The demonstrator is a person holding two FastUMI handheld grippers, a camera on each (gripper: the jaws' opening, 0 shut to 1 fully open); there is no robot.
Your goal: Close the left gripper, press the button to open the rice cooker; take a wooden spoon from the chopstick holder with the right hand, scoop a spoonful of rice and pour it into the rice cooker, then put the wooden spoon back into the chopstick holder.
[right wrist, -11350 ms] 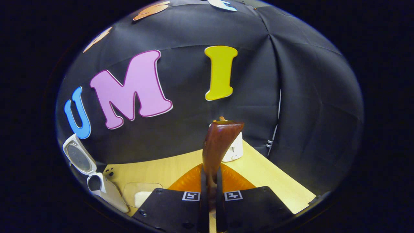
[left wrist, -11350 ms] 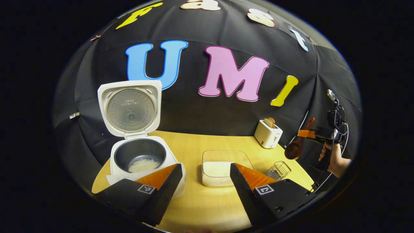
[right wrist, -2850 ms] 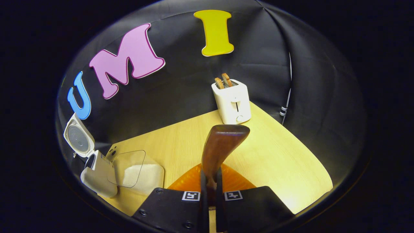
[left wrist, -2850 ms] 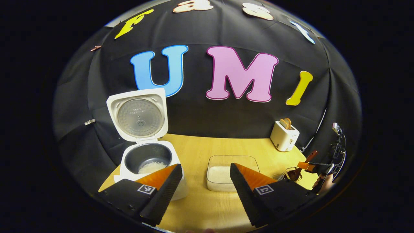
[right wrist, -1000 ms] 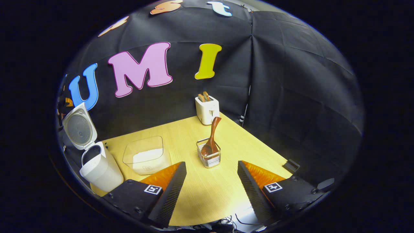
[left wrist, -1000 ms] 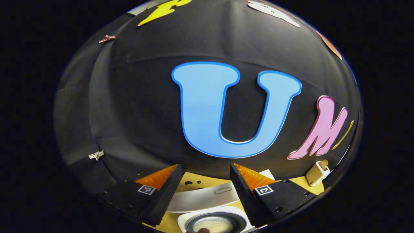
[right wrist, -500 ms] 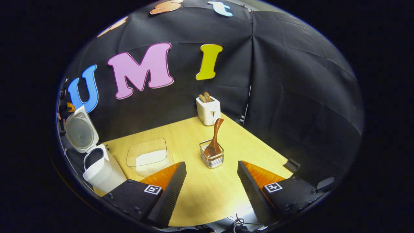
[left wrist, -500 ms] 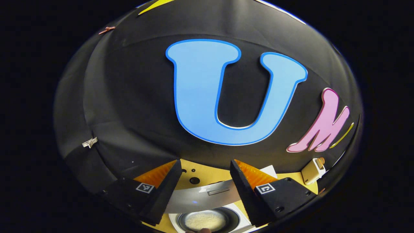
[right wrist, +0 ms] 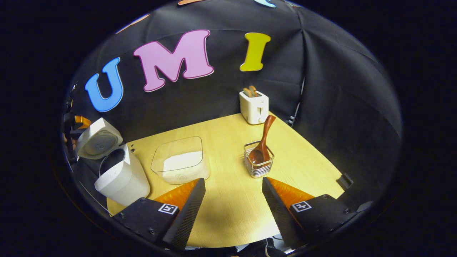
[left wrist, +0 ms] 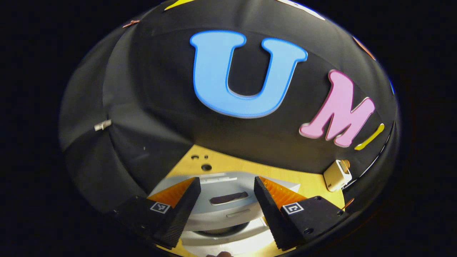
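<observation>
Black cloth walls surround a pale yellow wooden table point(right wrist: 228, 207), which holds every object described from left to right. At the far left of the right gripper view, part of the left gripper point(right wrist: 79, 123) shows behind the lid of a white rice cooker point(right wrist: 121, 178). That round-cornered white lid point(right wrist: 98, 139) is tilted partway down over the dark inner pot. In the left gripper view, the lid's pale grey back with its dark slot-shaped handle recess point(left wrist: 228, 197) lies right under and between the left gripper's point(left wrist: 225, 185) two fingers, whose jaws are spread wide and pinch nothing; whether they touch the lid cannot be told. Just right of the cooker stands a clear square plastic container point(right wrist: 178, 160) with white rice lying in its bottom. Farther right, near the table's middle, is a small wire-mesh chopstick holder point(right wrist: 258, 165), and a dark brown wooden spoon point(right wrist: 263, 140) stands in it bowl-down, its handle leaning up and to the right. Behind it, against the cloth, is a white toaster point(right wrist: 254, 105) with two brown slices poking out. At the bottom of the right gripper view, the right gripper's point(right wrist: 232, 184) jaws are also spread wide, pinching nothing, above bare table in front of the holder.
</observation>
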